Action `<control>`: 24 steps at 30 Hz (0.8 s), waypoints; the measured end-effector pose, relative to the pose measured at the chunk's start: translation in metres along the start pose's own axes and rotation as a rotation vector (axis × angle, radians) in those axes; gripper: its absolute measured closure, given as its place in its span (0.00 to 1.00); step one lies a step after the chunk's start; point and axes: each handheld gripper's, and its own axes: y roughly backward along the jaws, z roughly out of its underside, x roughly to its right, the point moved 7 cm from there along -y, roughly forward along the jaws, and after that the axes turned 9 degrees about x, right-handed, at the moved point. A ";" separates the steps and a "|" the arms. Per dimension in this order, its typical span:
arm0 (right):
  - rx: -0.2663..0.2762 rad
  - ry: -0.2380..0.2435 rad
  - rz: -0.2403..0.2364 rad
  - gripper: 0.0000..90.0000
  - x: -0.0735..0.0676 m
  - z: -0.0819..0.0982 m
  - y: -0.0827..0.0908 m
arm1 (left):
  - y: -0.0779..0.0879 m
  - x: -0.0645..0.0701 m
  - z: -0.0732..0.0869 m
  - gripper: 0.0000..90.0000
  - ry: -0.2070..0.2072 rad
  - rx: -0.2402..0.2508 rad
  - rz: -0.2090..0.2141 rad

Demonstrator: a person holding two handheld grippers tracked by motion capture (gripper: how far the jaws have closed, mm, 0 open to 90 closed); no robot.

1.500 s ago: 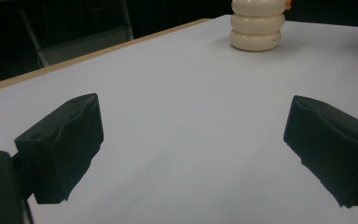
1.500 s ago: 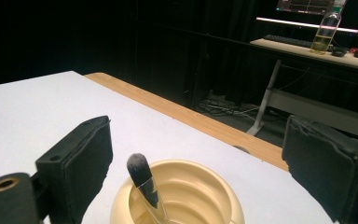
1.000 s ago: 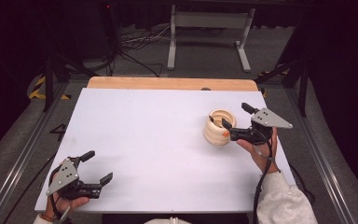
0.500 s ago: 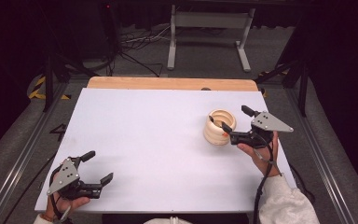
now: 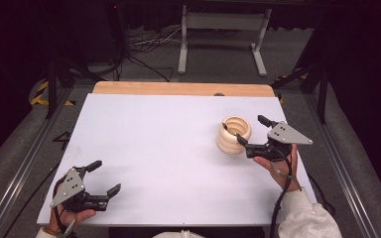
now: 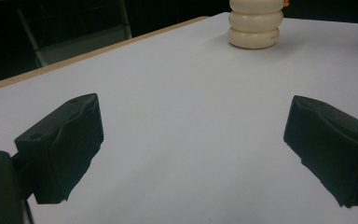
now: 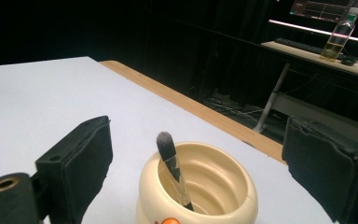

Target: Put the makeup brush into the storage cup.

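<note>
A cream ribbed cup stands on the white table at the right. In the right gripper view the cup holds a brush that leans with its dark bristles up, and a small orange bit shows at its near side. My right gripper is open just right of the cup, its jaws reaching toward it; in its own view the right gripper has a jaw on either side of the cup, apart from it. My left gripper rests open and empty near the front left corner, and its view shows the cup far off.
A wooden strip runs along the table's far edge. Behind it on the floor are a metal stand and cables. A bottle stands on a desk far back. The table's right edge is close to my right hand.
My right gripper has drawn back a little toward the person, staying open beside the cup. The left gripper has not moved.
</note>
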 end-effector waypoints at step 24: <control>-0.028 0.045 -0.023 0.11 -0.011 0.011 0.010 | 0.000 0.001 0.001 0.06 -0.004 -0.006 0.006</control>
